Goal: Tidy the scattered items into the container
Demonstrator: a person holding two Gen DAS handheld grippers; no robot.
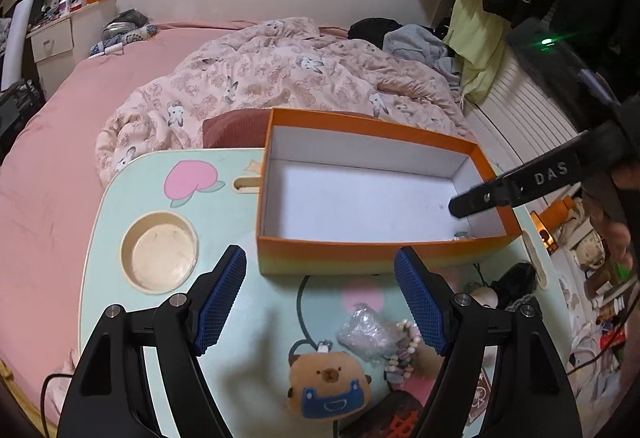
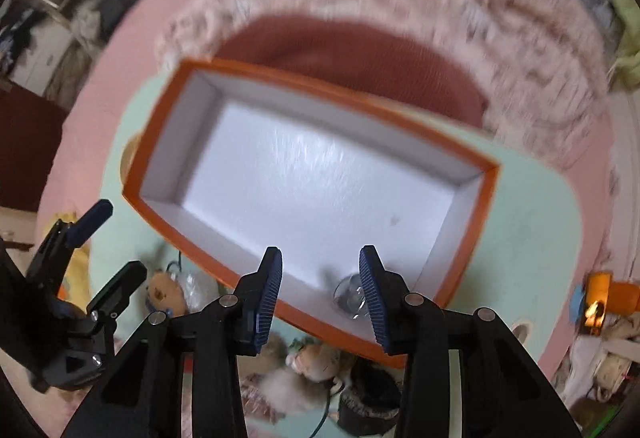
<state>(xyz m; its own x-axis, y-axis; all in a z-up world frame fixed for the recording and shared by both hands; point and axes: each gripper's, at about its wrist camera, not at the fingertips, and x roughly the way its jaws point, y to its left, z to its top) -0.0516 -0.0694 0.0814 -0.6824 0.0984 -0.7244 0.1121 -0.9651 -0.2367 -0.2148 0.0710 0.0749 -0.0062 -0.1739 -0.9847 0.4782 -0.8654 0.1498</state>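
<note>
An orange box (image 1: 376,258) with a white inside stands on the mint lap table (image 1: 248,310); it also shows in the right wrist view (image 2: 168,226). A small clear round object (image 2: 350,296) lies in its near right corner, also just visible in the left wrist view (image 1: 460,236). My right gripper (image 2: 320,294) is open and empty above that corner. My left gripper (image 1: 320,298) is open and empty over the table in front of the box. Below it lie a brown bear plush (image 1: 328,384), a crumpled clear wrapper (image 1: 366,332) and a bead bracelet (image 1: 404,352).
A round cup recess (image 1: 160,252) is at the table's left. A dark red-marked item (image 1: 384,418) and a fluffy dark item (image 1: 512,284) lie near the table's near right. The table sits on a pink bed (image 1: 60,157) with a rumpled quilt (image 1: 280,77) behind the box.
</note>
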